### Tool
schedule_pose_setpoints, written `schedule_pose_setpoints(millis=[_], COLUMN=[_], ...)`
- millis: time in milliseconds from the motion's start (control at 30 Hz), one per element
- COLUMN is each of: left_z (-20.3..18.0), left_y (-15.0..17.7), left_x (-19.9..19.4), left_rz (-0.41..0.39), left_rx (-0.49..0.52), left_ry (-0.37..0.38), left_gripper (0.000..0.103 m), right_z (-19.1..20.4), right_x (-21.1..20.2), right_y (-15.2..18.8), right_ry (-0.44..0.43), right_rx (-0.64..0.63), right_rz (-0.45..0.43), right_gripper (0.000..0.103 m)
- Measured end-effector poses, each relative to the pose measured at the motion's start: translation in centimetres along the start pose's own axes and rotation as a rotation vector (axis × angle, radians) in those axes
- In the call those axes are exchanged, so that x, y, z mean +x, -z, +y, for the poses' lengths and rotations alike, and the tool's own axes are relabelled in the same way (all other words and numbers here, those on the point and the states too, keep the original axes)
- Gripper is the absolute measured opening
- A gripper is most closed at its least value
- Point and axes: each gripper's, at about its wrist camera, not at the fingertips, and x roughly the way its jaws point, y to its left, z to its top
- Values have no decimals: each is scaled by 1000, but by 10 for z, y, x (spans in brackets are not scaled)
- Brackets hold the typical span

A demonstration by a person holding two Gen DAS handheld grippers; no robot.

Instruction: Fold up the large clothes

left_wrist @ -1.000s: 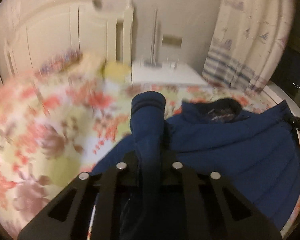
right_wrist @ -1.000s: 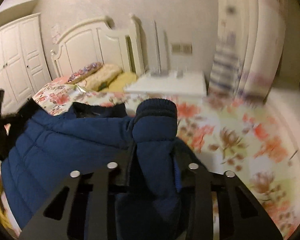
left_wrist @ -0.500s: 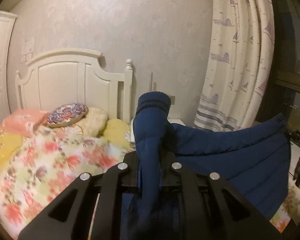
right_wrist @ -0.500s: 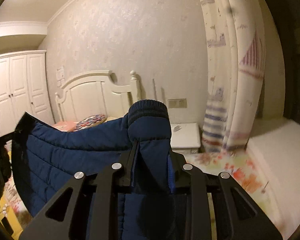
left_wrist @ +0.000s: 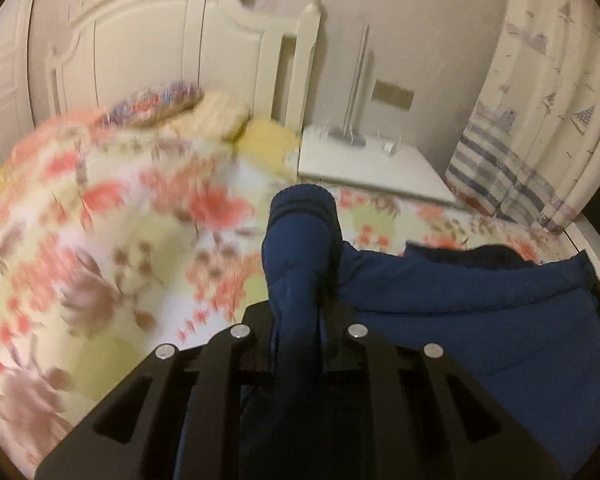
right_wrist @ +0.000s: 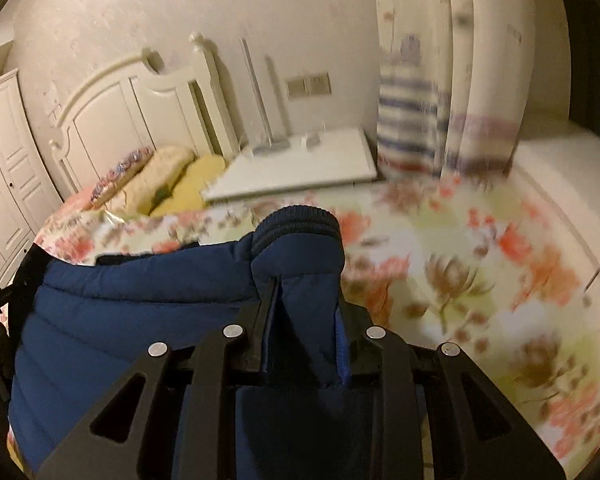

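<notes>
A navy quilted jacket (left_wrist: 480, 320) hangs stretched between my two grippers over a bed with a floral cover (left_wrist: 100, 248). My left gripper (left_wrist: 300, 312) is shut on one sleeve, whose ribbed cuff (left_wrist: 302, 204) sticks up past the jaws. My right gripper (right_wrist: 304, 320) is shut on the other sleeve, with its cuff (right_wrist: 300, 224) above the jaws. The jacket body (right_wrist: 120, 312) spreads to the left in the right wrist view, its dark collar at the top. The fingertips are hidden by fabric.
A white headboard (left_wrist: 160, 48) and several pillows (left_wrist: 220, 116) are at the bed's far end. A white bedside table (left_wrist: 372, 164) with a lamp stands beside it. A patterned curtain (left_wrist: 540, 120) hangs on the right. White wardrobe doors (right_wrist: 0, 168) are far left.
Both grippers tipped down from the raised position half a second ago. The jacket has dropped toward the bed, and the bed cover fills the views again.
</notes>
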Motion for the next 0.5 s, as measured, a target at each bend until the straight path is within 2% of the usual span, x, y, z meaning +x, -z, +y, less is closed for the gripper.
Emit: schedule_pose_setpoints(millis=[133,233,300,333,400,467,500], left_z=[-1,-6,-7,-9,-7,2,6], left_y=[-9,-18,-19,-18,-5,0,-1], left_x=[-13,-30,-27,-20,9,28,29], left_rz=[-27,-72,-60,-40,49,128,135], left_rx=[19,28,23,30,36,-13,-38], left_ry=[14,31,20,1,-55,-39,-36], left_gripper=[15,15,16,21,28,45,47], right_z=[-2,4,4,4,2,-8,-11], right_x=[-9,-31,-36,-30,-9,22,27], right_y=[-7,-18,-23,-22,-14,2,6], right_ry=[-26,-56,-60,-46,-8,17,19], right_rx=[6,1,4,3,-7,35,55], right_rz=[-26,-89,-100,-84,-14,100,114], right_gripper=[25,25,26,26,26,29,30])
